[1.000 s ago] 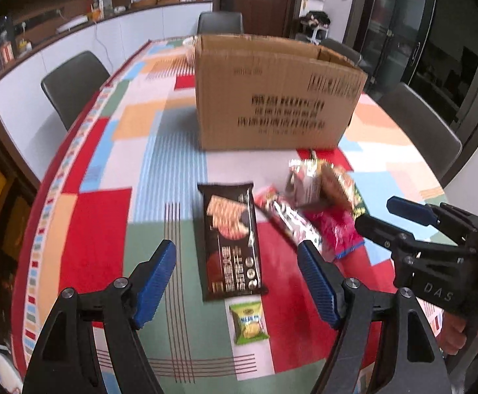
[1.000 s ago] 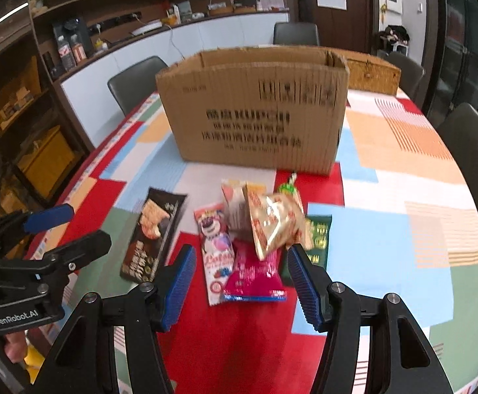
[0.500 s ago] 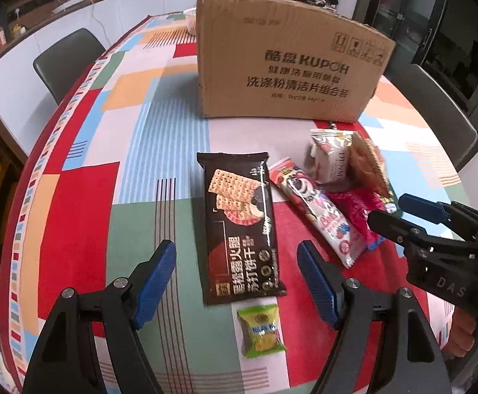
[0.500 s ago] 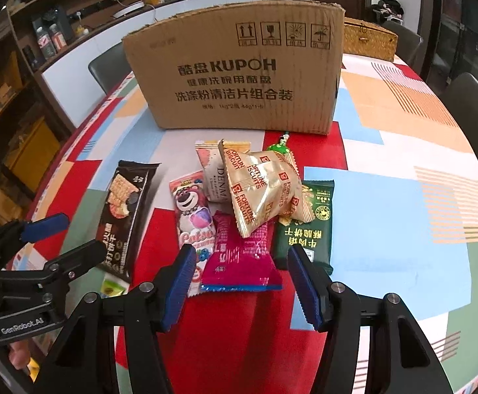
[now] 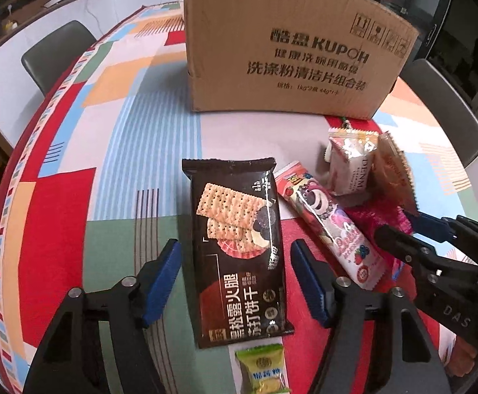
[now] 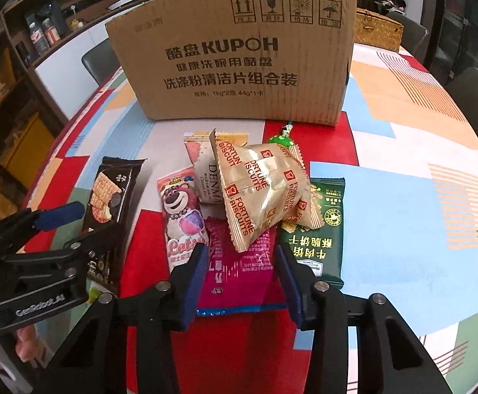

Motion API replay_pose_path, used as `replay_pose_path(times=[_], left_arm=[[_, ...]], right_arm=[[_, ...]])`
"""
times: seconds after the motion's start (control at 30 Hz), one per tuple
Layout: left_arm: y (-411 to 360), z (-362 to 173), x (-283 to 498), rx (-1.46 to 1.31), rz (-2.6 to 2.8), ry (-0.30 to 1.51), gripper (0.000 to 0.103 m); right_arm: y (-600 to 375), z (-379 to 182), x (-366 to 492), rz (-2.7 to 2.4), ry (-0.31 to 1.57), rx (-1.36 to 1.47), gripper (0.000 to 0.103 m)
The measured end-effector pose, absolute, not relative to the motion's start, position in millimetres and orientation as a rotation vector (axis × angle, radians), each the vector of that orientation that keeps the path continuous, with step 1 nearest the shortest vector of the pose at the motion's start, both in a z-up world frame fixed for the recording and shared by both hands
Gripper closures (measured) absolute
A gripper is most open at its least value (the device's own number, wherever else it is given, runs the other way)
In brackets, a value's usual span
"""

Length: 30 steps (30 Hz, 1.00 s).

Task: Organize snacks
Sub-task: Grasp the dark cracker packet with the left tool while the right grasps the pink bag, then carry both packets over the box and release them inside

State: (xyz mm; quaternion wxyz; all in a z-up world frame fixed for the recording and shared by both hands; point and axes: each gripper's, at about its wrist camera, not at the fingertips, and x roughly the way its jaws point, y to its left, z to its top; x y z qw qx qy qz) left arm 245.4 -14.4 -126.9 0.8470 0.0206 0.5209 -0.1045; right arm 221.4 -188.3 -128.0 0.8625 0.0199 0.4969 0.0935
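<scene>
A dark cracker pack lies flat on the patchwork tablecloth between the fingers of my left gripper. Its jaws are closing, with thin gaps still showing beside the pack. My right gripper straddles a magenta snack pack. Its jaws are closing too, and its pads stand just off the pack's edges. On that pack rests a gold Fortune Biscuits bag. A pink bear pack, a white pack and a green pack lie around it. The cardboard box stands behind.
A small green candy lies just below the cracker pack. My right gripper shows at the right of the left wrist view. Grey chairs ring the table. A wicker basket sits behind the box.
Both grippers have sunk toward the table and come closer to the snacks. Both pairs of jaws have narrowed, around the cracker pack and around the magenta pack.
</scene>
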Motion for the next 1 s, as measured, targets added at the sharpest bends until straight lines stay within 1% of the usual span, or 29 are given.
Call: replay_pose_path(times=[0.1,0.17,0.23,0.3,0.5,0.67,1.0], left_arm=[[-15,-133,249,0.032,-0.227,1.12,0.046],[-14,-136,250,0.022,-0.23,1.126,0.048],[-13,-136,251,0.017,-0.228,1.127,0.054],[-13,-136,252,0.014,-0.231,1.129,0.055],[-13,-133,250,0.015,-0.236,1.124,0.055],[-12,-118,242,0.024,-0.238,1.09,0.055],[-12,-91,224,-0.004,-0.269,1.035,0.055]], right_arm=[[-187,-130,222,0.199,1.045,0.036,0.061],[-187,-130,223,0.201,1.045,0.031,0.061],[-185,-132,225,0.202,1.049,0.024,0.062],[-183,-134,226,0.205,1.055,0.017,0.065],[-179,-134,225,0.202,1.047,-0.006,0.068],[-184,-131,221,0.206,1.047,0.013,0.069],[-186,-106,201,0.246,0.984,0.049,0.069]])
